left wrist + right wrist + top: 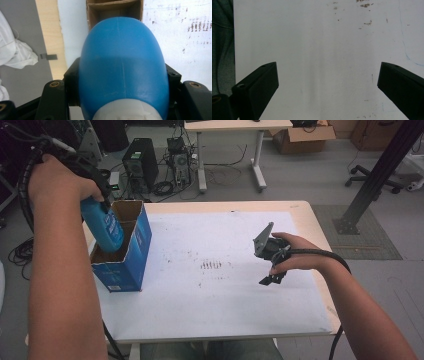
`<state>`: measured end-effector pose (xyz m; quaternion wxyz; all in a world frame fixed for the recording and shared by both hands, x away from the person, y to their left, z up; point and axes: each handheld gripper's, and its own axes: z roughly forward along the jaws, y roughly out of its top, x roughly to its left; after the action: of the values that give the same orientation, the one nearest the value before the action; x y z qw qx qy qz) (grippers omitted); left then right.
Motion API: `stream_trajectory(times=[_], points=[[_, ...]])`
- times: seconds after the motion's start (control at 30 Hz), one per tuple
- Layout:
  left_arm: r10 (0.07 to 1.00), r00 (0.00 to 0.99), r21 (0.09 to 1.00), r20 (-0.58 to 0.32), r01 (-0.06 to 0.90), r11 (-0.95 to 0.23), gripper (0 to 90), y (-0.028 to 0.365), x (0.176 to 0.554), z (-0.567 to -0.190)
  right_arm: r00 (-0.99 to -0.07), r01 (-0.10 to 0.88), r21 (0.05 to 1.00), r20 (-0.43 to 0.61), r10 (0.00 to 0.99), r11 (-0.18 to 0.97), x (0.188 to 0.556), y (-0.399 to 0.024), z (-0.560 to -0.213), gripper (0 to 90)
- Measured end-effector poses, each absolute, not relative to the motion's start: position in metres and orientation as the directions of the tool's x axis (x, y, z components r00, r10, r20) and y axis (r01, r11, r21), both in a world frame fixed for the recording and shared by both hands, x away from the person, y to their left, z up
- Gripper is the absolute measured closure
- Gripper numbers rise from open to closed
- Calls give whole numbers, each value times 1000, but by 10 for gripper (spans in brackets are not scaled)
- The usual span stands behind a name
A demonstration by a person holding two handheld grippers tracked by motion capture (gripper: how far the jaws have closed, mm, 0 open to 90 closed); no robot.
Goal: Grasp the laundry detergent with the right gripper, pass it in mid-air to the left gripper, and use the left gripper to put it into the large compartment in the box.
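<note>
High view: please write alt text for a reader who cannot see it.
The left gripper holds a blue bottle bottom-down over the open top of a blue cardboard box at the left edge of the white table. The right gripper, jaws open and empty, rests on the table at the right.
</note>
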<state>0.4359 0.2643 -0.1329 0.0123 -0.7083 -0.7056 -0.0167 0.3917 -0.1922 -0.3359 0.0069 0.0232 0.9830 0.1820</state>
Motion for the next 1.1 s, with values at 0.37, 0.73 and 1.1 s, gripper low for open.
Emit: stream_trajectory(times=[0.37, 0.73, 1.1], points=[[1000, 7, -34, 21, 999, -6, 381, 270, 438, -170, -999, 42, 361, -7, 48, 932, 391, -192, -334, 34], [1000, 13, -54, 8, 998, -13, 381, 272, 441, -201, -999, 45, 361, -8, 52, 932, 390, -193, -333, 34], [1000, 8, -68, 2, 998, -8, 381, 275, 441, -229, -999, 48, 360, -7, 54, 932, 391, -190, -335, 34]])
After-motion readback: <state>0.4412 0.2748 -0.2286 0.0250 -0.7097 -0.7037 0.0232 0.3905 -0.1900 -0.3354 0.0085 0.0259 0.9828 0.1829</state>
